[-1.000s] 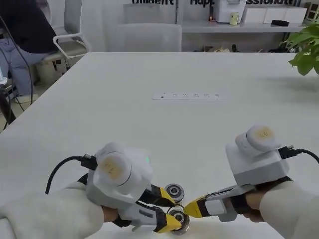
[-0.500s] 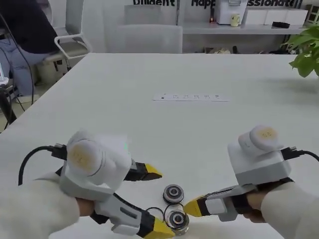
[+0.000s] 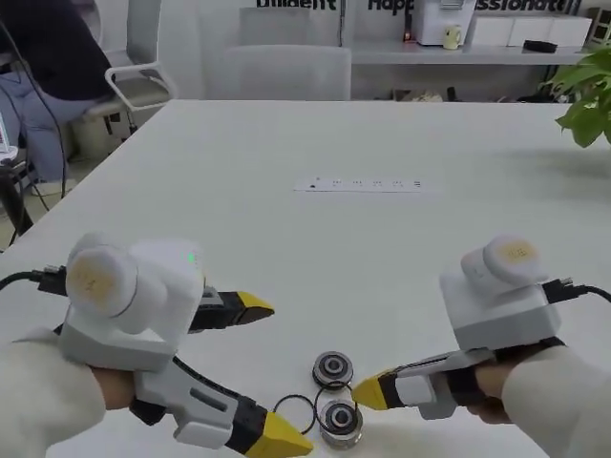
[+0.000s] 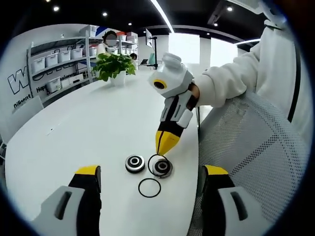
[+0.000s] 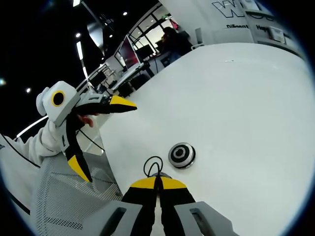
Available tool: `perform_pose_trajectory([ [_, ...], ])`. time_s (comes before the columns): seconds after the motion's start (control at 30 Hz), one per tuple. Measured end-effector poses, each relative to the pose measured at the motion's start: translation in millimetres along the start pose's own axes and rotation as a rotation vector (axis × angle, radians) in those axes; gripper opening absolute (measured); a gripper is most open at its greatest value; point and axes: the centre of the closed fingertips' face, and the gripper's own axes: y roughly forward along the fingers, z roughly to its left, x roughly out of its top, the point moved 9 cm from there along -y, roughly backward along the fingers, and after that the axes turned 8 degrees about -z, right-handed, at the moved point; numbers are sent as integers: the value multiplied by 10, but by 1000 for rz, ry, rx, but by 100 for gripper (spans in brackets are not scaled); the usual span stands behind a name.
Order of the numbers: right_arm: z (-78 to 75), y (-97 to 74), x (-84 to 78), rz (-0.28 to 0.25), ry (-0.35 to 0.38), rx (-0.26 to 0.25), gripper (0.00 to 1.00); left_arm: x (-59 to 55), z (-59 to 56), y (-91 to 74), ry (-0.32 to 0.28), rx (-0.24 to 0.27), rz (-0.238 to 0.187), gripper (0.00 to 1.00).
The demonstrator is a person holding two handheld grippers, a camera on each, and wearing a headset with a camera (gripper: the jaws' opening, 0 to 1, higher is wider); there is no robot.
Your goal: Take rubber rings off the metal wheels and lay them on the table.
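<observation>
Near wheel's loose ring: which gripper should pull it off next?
Left gripper, probably: jaws open, facing the ring on the near wheel. Right gripper is shut, its tip at that wheel, seemingly steadying it.

black rubber rings (image 4: 139, 187), silver wheels (image 4: 135, 163), white table (image 4: 88, 123)

White counter (image 3: 382, 248). Near edge: two metal wheels (image 3: 332, 368) lying flat, close together. One loose rubber ring (image 3: 294, 412) lies flat just beside the nearer wheel. Mid-counter: a flush strip (image 3: 364, 184), probably sockets. Far right: a potted plant (image 4: 116, 73) stands on it.
</observation>
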Motion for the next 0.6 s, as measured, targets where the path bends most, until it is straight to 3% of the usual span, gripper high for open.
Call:
perform_pose_trajectory([
  [0.13,11,-7,24,-13,0,5,0,-7,16,-67,-18,24,-17,86],
  [0.3,13,-22,49,-24,-7,3,0,-76,6,-147,-34,52,13,95],
  [0.47,19,-51,84,-47,-6,4,0,-91,-11,-241,-93,66,-30,99],
  [0.6,23,-63,104,-62,-2,6,0,-115,-23,-279,-102,70,-42,99],
])
